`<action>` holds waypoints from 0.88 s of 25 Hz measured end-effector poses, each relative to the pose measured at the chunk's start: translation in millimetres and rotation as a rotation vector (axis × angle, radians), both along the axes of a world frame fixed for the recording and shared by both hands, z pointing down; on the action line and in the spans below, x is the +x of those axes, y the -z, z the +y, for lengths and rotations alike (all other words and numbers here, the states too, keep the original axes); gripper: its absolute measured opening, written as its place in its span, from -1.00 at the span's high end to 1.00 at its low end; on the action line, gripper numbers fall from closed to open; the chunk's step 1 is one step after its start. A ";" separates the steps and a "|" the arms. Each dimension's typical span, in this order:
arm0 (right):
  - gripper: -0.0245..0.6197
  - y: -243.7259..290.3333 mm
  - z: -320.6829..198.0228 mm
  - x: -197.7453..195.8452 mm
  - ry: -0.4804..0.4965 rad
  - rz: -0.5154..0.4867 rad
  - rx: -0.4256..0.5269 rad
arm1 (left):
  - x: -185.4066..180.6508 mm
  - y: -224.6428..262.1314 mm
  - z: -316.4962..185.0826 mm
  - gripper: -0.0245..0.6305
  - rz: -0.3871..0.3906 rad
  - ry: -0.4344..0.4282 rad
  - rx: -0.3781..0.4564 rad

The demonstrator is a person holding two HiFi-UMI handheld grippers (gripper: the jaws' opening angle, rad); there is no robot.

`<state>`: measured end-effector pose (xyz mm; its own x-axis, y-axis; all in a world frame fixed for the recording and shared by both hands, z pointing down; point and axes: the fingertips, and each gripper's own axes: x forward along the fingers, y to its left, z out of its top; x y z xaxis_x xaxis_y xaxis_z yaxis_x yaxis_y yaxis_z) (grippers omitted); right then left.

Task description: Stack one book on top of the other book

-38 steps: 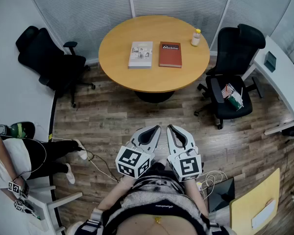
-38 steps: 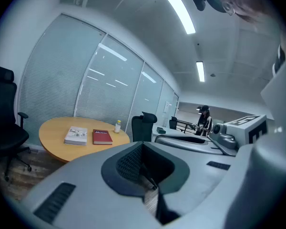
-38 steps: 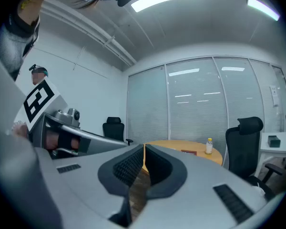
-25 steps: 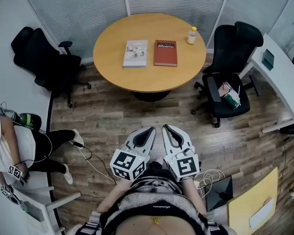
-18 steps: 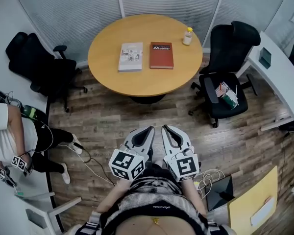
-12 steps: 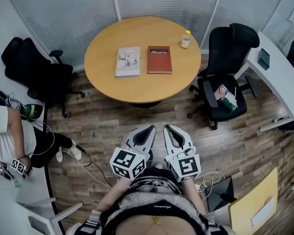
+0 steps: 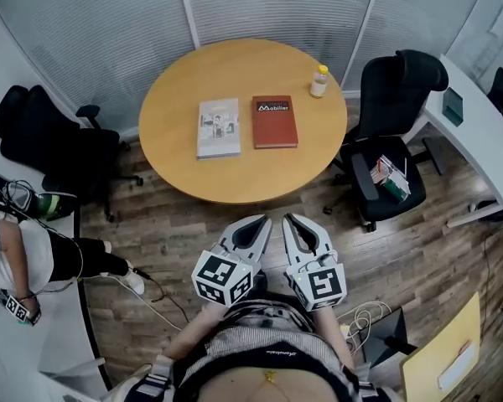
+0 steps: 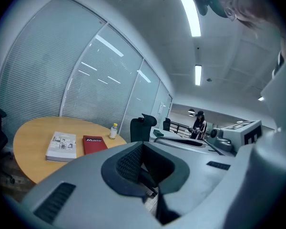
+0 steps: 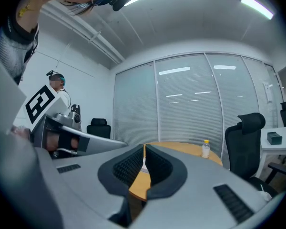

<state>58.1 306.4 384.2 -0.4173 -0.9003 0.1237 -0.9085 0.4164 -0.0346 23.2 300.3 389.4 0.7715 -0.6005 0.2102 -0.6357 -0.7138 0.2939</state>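
Still short of the tabletop (image 7: 235,182). Both books lie well apart from the jaws, with a stretch of wooden floor (image 7: 193,224) in between.

- Left gripper (image 7: 253,231): jaws pressed together, nothing between them. Held low in front of the body, pointing toward the table.
- Right gripper (image 7: 300,231): the same, jaws closed and empty. It sits just beside the left one at about the same reach.
- Pale book (image 7: 219,127): flat on the tabletop, left of the pair. The cover is grey-white with small pictures, and it looks the thicker of the two in the left gripper view.
- Red book (image 7: 274,121): flat, just beside the pale one with a narrow strip of wood showing between them. Plain red cover, white title along its far edge.
- Long axes: both run away from the person, roughly parallel, with the near short edges facing the grippers.
- Bearing: the pair lies straight ahead. The pale book is on the left gripper's side and the red book on the right gripper's side. Neither hand is clearly nearer.
- Small bottle (image 7: 319,80): upright near the far right rim, clear of the books.

Judgement: neither book has been lifted, so the stack is not started. The next move calls for closing the gap to the table and opening one pair of jaws. The near short edge or the outer long edge of either book looks easiest to take hold of. A flat cover against wood gives little to bite on, so the book may slide before it lifts.
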 end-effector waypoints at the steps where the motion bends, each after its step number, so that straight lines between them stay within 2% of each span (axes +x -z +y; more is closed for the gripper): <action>1: 0.84 -0.6 -7.1 -2.8 0.001 0.007 0.004 | -1.7 -1.0 -7.0 0.87 0.000 -0.005 -0.001; 7: 0.84 -3.5 -43.1 -19.7 -0.014 -0.003 -0.025 | -14.1 -5.4 -41.9 0.87 -0.002 -0.026 -0.010; 11: 0.84 -7.0 -60.3 -33.5 -0.011 0.015 -0.012 | -27.5 -9.1 -57.6 0.87 0.007 -0.029 -0.011; 17: 0.84 -11.9 -71.1 -51.6 0.009 0.036 -0.012 | -46.5 -15.2 -67.3 0.87 -0.007 -0.015 -0.029; 22: 0.84 -14.4 -77.7 -66.2 0.026 0.030 -0.037 | -61.6 -16.9 -71.6 0.87 0.013 0.004 -0.043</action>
